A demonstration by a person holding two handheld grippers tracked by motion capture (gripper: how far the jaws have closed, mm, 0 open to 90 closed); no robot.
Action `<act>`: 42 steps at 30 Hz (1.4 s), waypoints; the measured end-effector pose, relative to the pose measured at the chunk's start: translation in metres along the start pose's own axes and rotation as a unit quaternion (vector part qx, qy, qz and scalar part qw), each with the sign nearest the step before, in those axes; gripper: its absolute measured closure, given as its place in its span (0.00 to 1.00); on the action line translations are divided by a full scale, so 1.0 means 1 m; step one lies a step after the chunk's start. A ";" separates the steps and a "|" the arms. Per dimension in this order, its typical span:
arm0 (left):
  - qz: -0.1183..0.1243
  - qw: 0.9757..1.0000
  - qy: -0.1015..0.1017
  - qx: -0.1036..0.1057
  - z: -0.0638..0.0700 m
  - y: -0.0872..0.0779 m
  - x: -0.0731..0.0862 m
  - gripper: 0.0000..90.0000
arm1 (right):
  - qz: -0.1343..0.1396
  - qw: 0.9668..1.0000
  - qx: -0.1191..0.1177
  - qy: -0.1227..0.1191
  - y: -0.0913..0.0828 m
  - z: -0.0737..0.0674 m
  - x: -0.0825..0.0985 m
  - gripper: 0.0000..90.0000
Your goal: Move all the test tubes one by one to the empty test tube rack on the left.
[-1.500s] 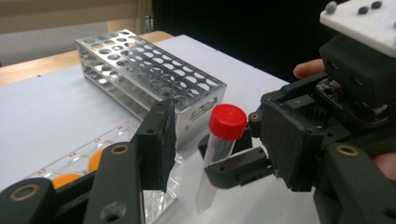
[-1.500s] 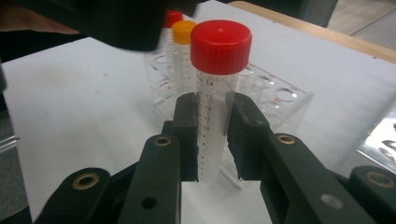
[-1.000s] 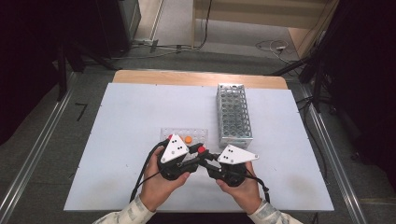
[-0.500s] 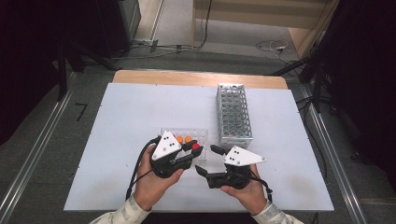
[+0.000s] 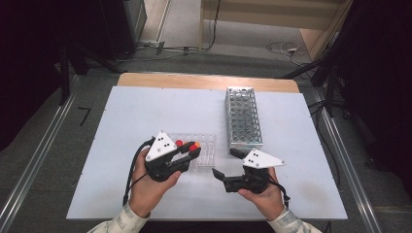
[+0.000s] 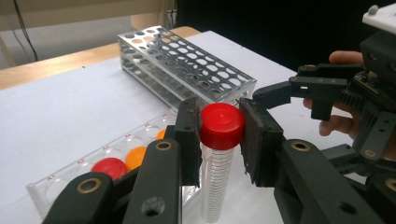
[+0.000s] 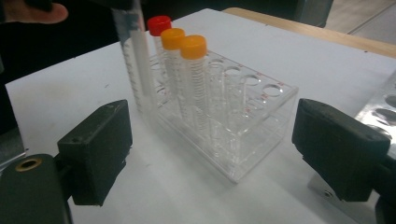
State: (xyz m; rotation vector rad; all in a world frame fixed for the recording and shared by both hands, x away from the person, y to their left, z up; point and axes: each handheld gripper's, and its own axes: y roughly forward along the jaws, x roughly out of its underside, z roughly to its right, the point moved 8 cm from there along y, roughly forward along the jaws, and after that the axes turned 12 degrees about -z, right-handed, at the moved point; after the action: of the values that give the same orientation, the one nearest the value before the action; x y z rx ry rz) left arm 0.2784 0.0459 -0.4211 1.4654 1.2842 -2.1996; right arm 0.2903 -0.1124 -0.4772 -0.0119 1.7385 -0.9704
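Step in hand, as judged: handover of a red-capped tube [image 6: 216, 154] just finished, now carried solo by left gripper [image 6: 219, 135]. Jaws clamped on the cap, tube hanging upright, lower end off the table, just in front of the clear rack [image 7: 261, 128] on the near side. Right gripper [image 5: 224, 162] wide apart w/ nothing between the pads; jaws have just been opening, so release looks complete. Sits just right of the clear rack, apart from it.

Clear rack already holding three capped tubes at its left end: one red [image 7: 159, 24], two orange [image 7: 173, 37]. Remaining wells look free. Metal rack [image 5: 243, 116] behind & right of the clear rack, no tubes seen in it.

Next move, prob.: bring tube over a free well next to the capped ones, keep it vertical, line up tip w/ the hole, lower straight, then let go of cap. Needs care re: knocking neighbouring caps w/ the jaws; right gripper best kept clear or steadying the clear rack.
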 end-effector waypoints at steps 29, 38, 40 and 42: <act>0.014 0.996 -0.042 -0.076 -0.060 -0.032 -0.006 0.79 | 0.000 1.000 0.020 0.019 -0.005 0.017 0.005 0.14; 0.029 0.994 -0.039 -0.093 -0.065 -0.029 -0.005 0.79 | -0.001 1.000 0.020 0.018 -0.005 0.017 0.006 0.14; 0.030 0.995 -0.038 -0.093 -0.064 -0.027 -0.004 0.79 | -0.002 1.000 0.020 0.019 -0.005 0.017 0.006 0.14; 0.023 0.995 -0.034 -0.095 -0.063 -0.023 -0.002 0.79 | -0.002 1.000 0.020 0.019 -0.005 0.017 0.006 0.14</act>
State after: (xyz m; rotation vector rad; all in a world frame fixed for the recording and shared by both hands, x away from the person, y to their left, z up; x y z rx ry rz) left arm 0.3071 0.1063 -0.4147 1.3253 1.3796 -2.0166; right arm 0.2995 -0.1283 -0.4802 0.0290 1.7532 -1.0139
